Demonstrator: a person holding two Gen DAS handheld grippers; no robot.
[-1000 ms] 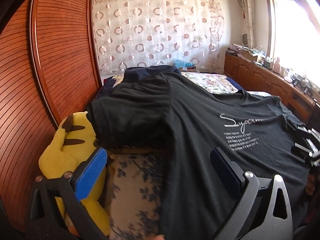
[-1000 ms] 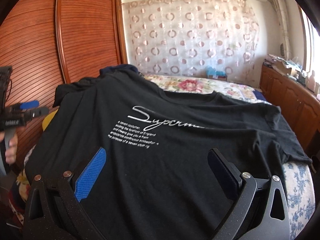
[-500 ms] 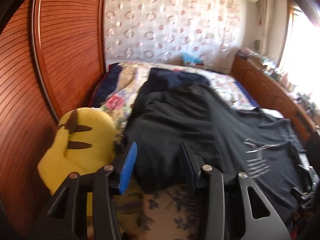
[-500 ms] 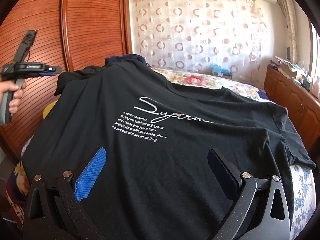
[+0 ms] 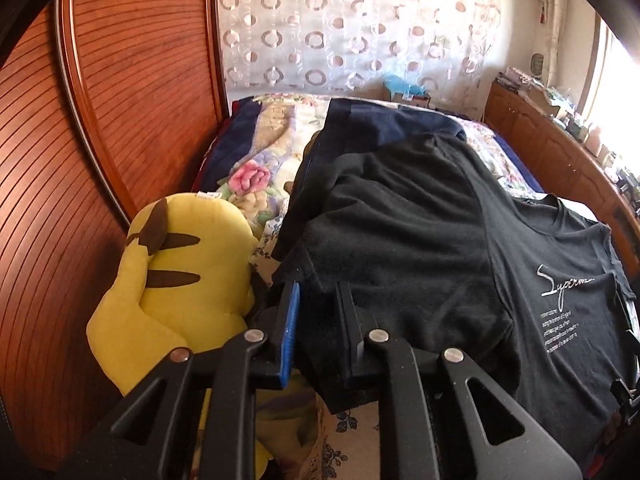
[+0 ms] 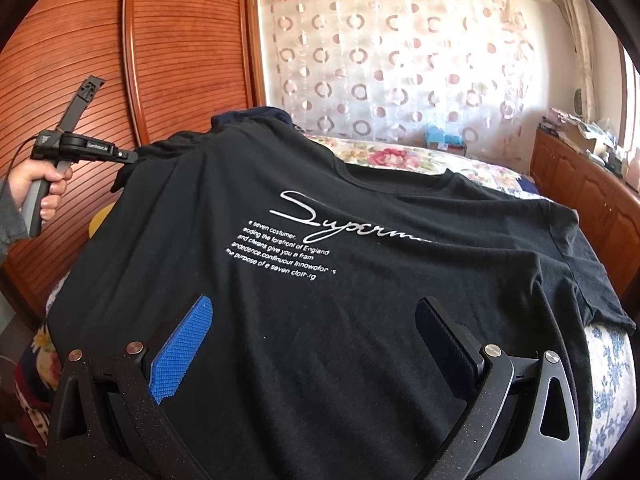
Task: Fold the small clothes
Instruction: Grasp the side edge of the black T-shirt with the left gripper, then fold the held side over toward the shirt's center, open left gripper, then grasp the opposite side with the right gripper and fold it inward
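A black T-shirt (image 6: 320, 320) with white lettering lies spread face up on the bed. It also shows in the left wrist view (image 5: 540, 312). My left gripper (image 5: 318, 296) has its jaws nearly closed on the hem of the shirt's left sleeve (image 5: 400, 240). It also shows in the right wrist view (image 6: 120, 156), held at the shirt's far left. My right gripper (image 6: 312, 320) is open and empty, low over the shirt's lower front.
A yellow plush toy (image 5: 176, 272) lies by the wooden wardrobe (image 5: 100, 140) on the left. Dark blue clothes (image 5: 380, 120) lie beyond the shirt on the floral bedspread (image 5: 272, 152). Wooden cabinets (image 6: 580, 192) line the right wall.
My left gripper moved forward to the sleeve and closed from wide open onto its hem. My right gripper stayed open and shifted slightly over the shirt.
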